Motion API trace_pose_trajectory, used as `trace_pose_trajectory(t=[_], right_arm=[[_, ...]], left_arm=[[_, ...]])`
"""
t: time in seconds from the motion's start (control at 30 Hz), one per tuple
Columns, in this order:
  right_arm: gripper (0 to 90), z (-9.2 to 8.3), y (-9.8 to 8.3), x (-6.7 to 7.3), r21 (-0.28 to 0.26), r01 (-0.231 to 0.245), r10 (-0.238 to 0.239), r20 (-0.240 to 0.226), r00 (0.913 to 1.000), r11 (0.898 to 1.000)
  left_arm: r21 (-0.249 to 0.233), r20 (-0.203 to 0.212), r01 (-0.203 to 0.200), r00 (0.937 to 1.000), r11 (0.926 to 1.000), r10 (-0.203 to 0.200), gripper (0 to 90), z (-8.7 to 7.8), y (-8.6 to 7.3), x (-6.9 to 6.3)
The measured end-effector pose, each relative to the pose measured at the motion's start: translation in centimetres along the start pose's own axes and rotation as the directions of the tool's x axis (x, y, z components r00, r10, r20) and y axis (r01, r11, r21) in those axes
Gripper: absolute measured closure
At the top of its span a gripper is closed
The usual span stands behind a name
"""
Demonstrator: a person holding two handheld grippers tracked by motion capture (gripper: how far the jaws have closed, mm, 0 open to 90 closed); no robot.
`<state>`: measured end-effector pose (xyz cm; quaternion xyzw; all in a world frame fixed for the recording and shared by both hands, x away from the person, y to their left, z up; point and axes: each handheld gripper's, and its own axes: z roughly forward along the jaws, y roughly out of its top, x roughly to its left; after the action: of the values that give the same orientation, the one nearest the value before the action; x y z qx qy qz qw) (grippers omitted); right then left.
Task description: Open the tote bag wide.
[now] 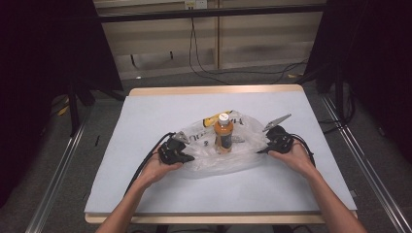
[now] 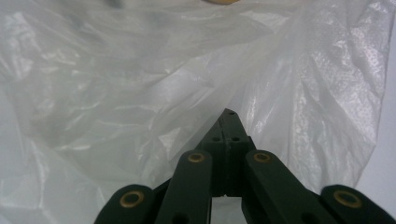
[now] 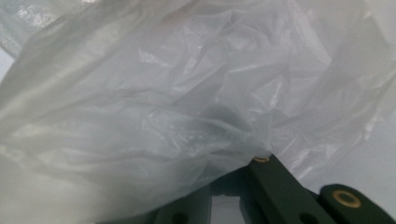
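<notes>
Bottle (image 1: 223,133) upright at table (image 1: 145,111) centre, ringed by clear plastic bag (image 1: 214,160). Left gripper (image 1: 187,158) at 9 o'clock, jaws pinched on film; right gripper (image 1: 260,151) at 3 o'clock, grip hidden, undeterminable. Bagging judged partway; closing outstanding.

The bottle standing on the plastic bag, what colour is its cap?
White, on an orange bottle; the cap shows best in the high view.

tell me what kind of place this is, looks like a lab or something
Probably a lab or recording setup, not a home: a table covered in a plain sheet, black curtains on both sides, cables trailing on the floor, and handheld grippers working a plastic bag.
</notes>
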<state>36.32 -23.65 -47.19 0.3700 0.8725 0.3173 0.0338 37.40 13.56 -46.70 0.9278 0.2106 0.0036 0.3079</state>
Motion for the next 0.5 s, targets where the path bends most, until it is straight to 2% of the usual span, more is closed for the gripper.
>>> trace_pose_trajectory(t=[0.03,0.07,0.23,0.3,0.33,0.37,0.43,0.47,0.5], right_arm=[[90.0,0.3,0.3,-0.3,-0.023,-0.013,0.014,0.003,0.9999,1.0],[90.0,0.5,0.5,-0.3,-0.026,-0.024,0.024,0.007,0.9997,0.999],[90.0,1.1,1.1,-0.5,-0.044,-0.028,0.028,-0.002,0.9996,0.999],[90.0,1.2,1.1,-0.5,-0.056,-0.037,0.037,-0.011,0.9993,0.998],[90.0,1.1,1.0,-0.3,-0.06,-0.038,0.036,-0.019,0.9992,0.998],[90.0,1.1,0.9,-0.2,-0.068,-0.032,0.029,-0.044,0.9986,0.997],[90.0,0.7,0.7,0.5,-0.063,-0.021,0.018,-0.042,0.999,0.998],[90.0,0.6,0.7,0.6,-0.075,-0.014,0.009,-0.056,0.9984,0.997],[90.0,0.3,0.6,0.9,-0.083,-0.013,0.008,-0.059,0.9982,0.996]], left_arm=[[-0.026,-0.001,0.03,0.9995,0.9992,-0.03,90.0,0.3,0.2,0.2],[-0.026,-0.001,0.03,0.9995,0.9992,-0.03,90.0,0.3,0.2,0.2],[-0.02,0.0,-0.003,1.0,0.9998,0.002,90.0,0.5,0.6,0.2],[-0.043,0.013,-0.008,0.9999,0.999,0.009,90.0,0.3,0.6,-0.3],[-0.043,0.017,-0.033,0.9993,0.9985,0.034,90.0,0.1,0.7,-0.5],[-0.049,0.016,-0.036,0.9992,0.9982,0.037,90.0,-0.1,0.7,-0.8],[-0.059,0.019,-0.049,0.9985,0.997,0.051,90.0,-0.5,0.7,-1.2],[-0.083,0.024,-0.042,0.9987,0.9957,0.044,90.0,-0.6,0.6,-1.4],[-0.085,0.018,-0.036,0.9991,0.9957,0.038,90.0,-0.8,0.6,-1.6]])
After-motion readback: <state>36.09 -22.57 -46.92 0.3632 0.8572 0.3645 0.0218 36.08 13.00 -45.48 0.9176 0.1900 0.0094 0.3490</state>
